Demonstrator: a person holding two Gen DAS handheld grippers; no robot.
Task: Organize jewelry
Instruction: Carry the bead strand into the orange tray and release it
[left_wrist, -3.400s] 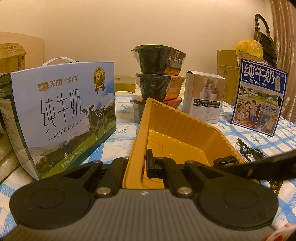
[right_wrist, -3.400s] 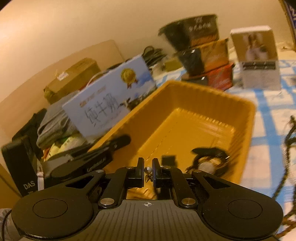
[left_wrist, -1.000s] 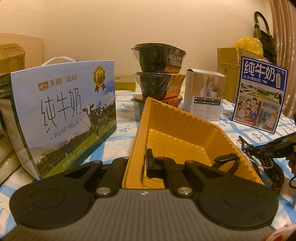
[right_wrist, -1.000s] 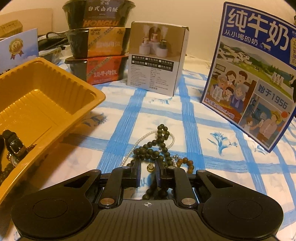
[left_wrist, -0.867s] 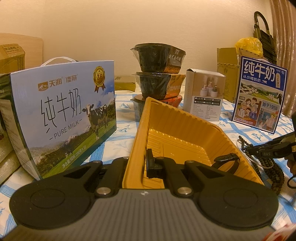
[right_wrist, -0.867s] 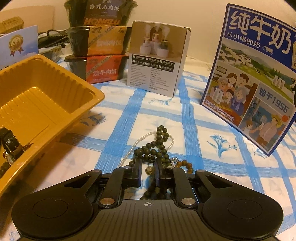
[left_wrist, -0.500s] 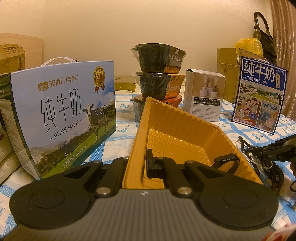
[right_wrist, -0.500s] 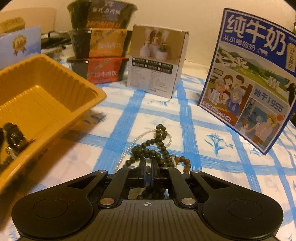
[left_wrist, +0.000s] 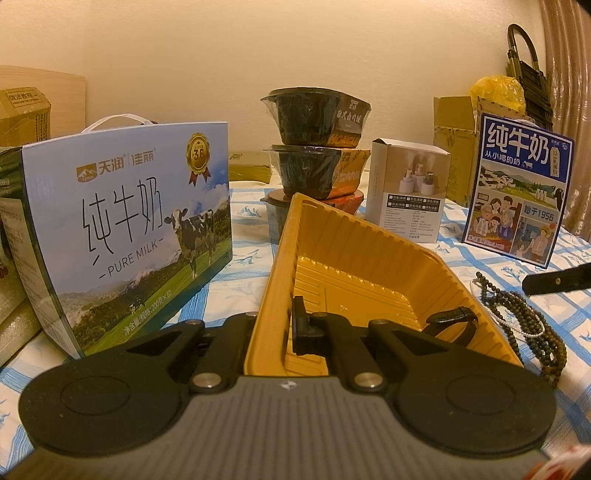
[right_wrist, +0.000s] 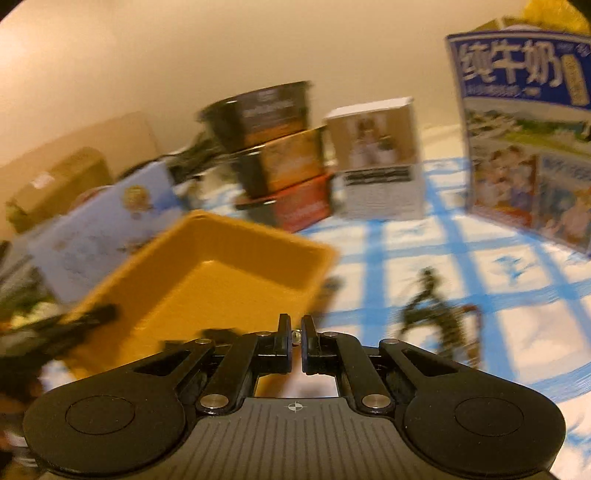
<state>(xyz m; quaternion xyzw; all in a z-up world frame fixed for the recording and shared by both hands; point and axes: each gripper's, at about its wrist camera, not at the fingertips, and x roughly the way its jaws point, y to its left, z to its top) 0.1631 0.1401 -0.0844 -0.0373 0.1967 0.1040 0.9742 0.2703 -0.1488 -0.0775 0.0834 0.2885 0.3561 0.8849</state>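
Looking over the blue-checked tablecloth (left_wrist: 476, 229), I saw my left gripper (left_wrist: 293, 328) clamped on the near wall of the ribbed yellow plastic tray (left_wrist: 354, 254), which held a black-strapped watch (left_wrist: 452, 321), while dark green bead strands (left_wrist: 535, 325) lay on the cloth just beside it. My right gripper (right_wrist: 295, 341) had its jaws pinched together on a small pale bead (right_wrist: 296, 335). With so slight a hold, I judged a quick swing could shake it loose short of the tray.
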